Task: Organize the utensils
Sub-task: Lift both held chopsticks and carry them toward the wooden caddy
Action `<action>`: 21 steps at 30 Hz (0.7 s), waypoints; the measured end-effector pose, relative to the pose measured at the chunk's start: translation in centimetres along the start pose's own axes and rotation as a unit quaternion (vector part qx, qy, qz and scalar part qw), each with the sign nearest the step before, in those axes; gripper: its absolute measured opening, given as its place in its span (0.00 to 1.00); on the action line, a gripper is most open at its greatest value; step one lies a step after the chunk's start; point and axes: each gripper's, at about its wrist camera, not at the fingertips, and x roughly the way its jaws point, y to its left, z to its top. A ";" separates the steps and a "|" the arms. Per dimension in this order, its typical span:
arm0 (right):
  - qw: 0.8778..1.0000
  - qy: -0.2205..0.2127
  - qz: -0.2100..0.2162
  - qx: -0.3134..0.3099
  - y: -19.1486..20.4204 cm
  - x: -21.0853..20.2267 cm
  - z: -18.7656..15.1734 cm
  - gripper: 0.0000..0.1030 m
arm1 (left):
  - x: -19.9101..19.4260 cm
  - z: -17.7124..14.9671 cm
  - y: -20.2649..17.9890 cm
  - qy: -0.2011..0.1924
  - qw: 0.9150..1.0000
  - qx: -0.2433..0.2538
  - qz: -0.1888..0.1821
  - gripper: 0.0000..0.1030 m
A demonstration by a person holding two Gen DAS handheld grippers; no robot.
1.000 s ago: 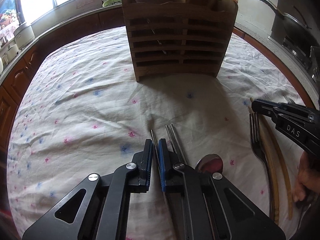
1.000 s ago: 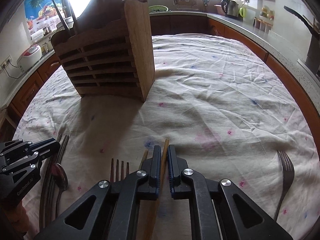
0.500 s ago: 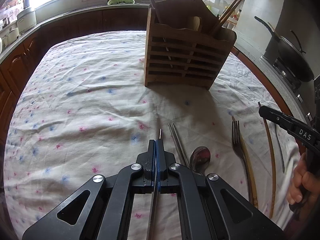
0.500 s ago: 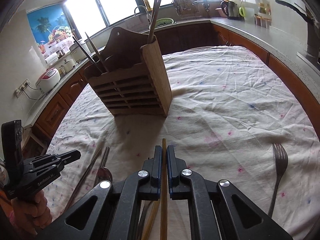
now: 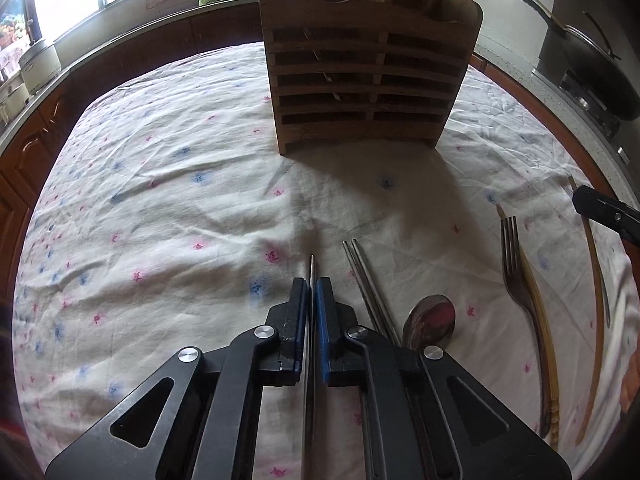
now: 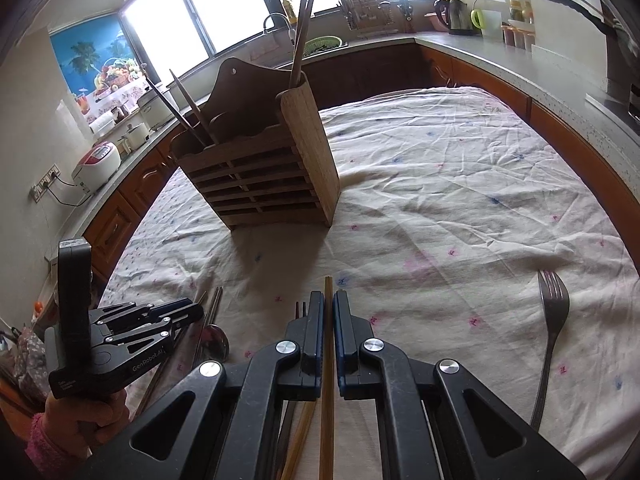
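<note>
— Two grippers, two catches? How are the claws set?

— Both clamped. The left gripper (image 5: 311, 292) pinches a metal chopstick (image 5: 312, 267), its tip poking out past the pads. The right gripper (image 6: 328, 312) squeezes a wooden chopstick (image 6: 328, 292) running straight between its fingers.

— Where is the holder?

— The slatted wooden utensil holder (image 5: 368, 76) stands upright on the flowered tablecloth (image 5: 160, 184), well ahead of both grippers, with chopsticks (image 6: 302, 28) already sticking up out of it.

— What lies loose on the cloth?

— Just right of the left gripper, a pair of metal chopsticks (image 5: 362, 272) and a spoon (image 5: 430, 316). Farther right, a fork (image 5: 514, 264) lies beside another wooden chopstick (image 5: 540, 312). In the right wrist view a second fork (image 6: 552, 312) lies alone, well off to the right.

— And the person?

— A hand (image 6: 86, 412) in a pink sleeve grips the left tool's handle.
</note>
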 end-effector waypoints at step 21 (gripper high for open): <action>0.997 -0.060 0.032 -0.026 3.5 -5.0 1.7 0.04 | -12.9 -1.4 3.8 -0.127 0.987 -0.080 -0.059 0.03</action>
